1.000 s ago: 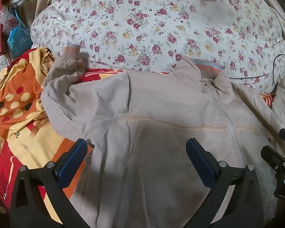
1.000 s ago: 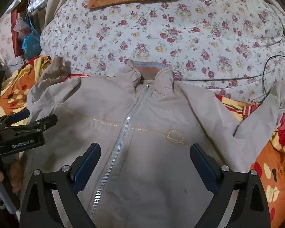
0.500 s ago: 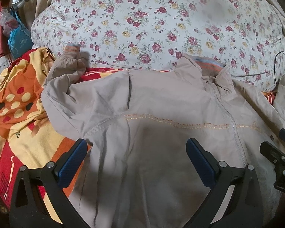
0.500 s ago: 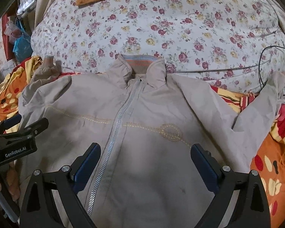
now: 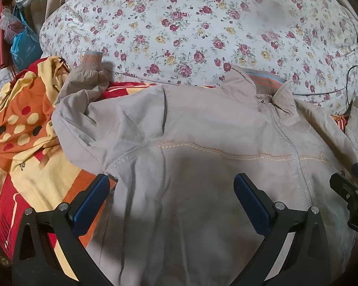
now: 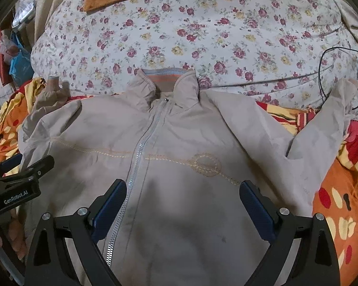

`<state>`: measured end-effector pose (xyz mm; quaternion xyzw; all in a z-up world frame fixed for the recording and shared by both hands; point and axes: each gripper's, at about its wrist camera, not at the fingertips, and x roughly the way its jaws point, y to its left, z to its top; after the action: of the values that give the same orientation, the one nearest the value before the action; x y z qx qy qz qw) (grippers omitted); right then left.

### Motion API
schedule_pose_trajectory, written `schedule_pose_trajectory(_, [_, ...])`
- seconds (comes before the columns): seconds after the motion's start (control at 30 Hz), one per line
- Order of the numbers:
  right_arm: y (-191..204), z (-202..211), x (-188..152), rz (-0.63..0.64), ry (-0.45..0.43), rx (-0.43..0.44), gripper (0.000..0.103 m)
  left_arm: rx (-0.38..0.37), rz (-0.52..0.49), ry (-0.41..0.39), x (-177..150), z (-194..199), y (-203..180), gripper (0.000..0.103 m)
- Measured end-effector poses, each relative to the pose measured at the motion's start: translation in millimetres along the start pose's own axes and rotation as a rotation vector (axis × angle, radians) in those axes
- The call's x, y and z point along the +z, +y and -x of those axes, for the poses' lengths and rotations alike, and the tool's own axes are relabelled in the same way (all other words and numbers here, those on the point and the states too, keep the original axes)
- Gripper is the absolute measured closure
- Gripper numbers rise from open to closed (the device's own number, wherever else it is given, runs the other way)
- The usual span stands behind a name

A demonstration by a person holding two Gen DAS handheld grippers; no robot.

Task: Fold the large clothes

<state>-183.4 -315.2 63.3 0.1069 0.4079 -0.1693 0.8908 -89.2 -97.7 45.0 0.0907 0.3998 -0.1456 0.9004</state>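
- Left wrist view: the left tongs (image 5: 170,195) hang above the beige jacket (image 5: 202,143), fingers wide apart and gripping nothing. The jacket lies front up on the bed, zipped, its collar (image 5: 262,84) at 12 o'clock against the floral duvet (image 5: 191,28). One sleeve is bunched toward 10 o'clock, its ribbed cuff (image 5: 92,58) on the orange and yellow blanket (image 5: 19,143). The right tongs (image 5: 350,190) poke in at 3 o'clock.
- Right wrist view: the right tongs (image 6: 182,200) hover over the jacket's (image 6: 179,143) chest, fingers spread, nothing between them. The zipper (image 6: 136,164) runs from the collar (image 6: 165,83) down toward 7 o'clock. The other sleeve (image 6: 322,124) stretches to 2 o'clock, near a black cable (image 6: 327,54). The left tongs (image 6: 19,166) show at 9 o'clock, also apart.
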Motion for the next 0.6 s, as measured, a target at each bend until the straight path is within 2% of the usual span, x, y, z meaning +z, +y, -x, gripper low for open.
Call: schedule_pose_trajectory(0.6, [-2.2,-7.9,-0.9,-0.024,0.025,0.009,0.006,0.003,-0.004,0.002,-0.2,-1.2,0.1,0.0])
